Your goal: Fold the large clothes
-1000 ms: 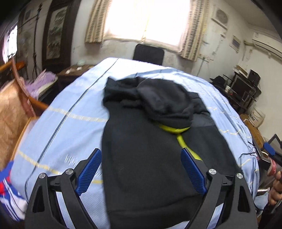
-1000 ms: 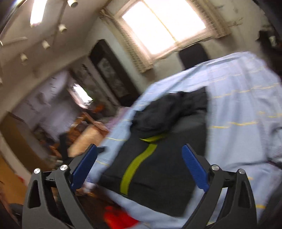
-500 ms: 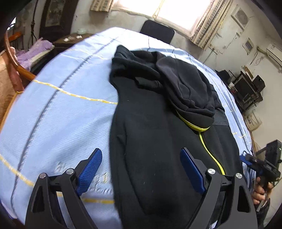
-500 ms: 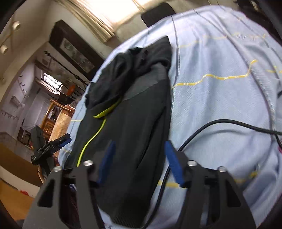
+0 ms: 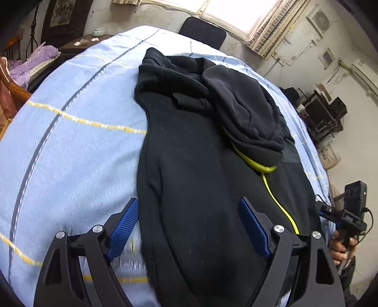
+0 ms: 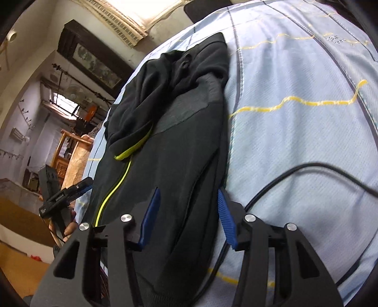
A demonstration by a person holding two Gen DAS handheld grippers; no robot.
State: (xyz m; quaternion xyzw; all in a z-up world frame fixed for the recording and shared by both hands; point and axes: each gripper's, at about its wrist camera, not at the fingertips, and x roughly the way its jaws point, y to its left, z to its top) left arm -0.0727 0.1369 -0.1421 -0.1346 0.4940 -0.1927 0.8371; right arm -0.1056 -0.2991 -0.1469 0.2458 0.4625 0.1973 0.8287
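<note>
Window (image 5: 238, 14) blown out; daylight soft; fisheye edges warped, dark; slight blur.

The hoodie (image 5: 200, 170) is black with a bright yellow-green zip line (image 5: 281, 203). The bedsheet (image 5: 70, 146) is pale blue, crossed by thin grey and yellow lines. Both grippers have black frames and blue pads (image 5: 124, 226).

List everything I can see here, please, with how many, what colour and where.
hoodie: one, black with yellow zip, flat on the bed, hood folded down over the chest
sheet: one, light blue with yellow and grey lines, covers the bed
cable: one, black, on the sheet right of the hoodie
chair: one, black, beyond the bed under the window
left tool: one, black with blue pads, open over the hoodie's left edge
right tool: one, black with blue pads, open over its right edge
</note>
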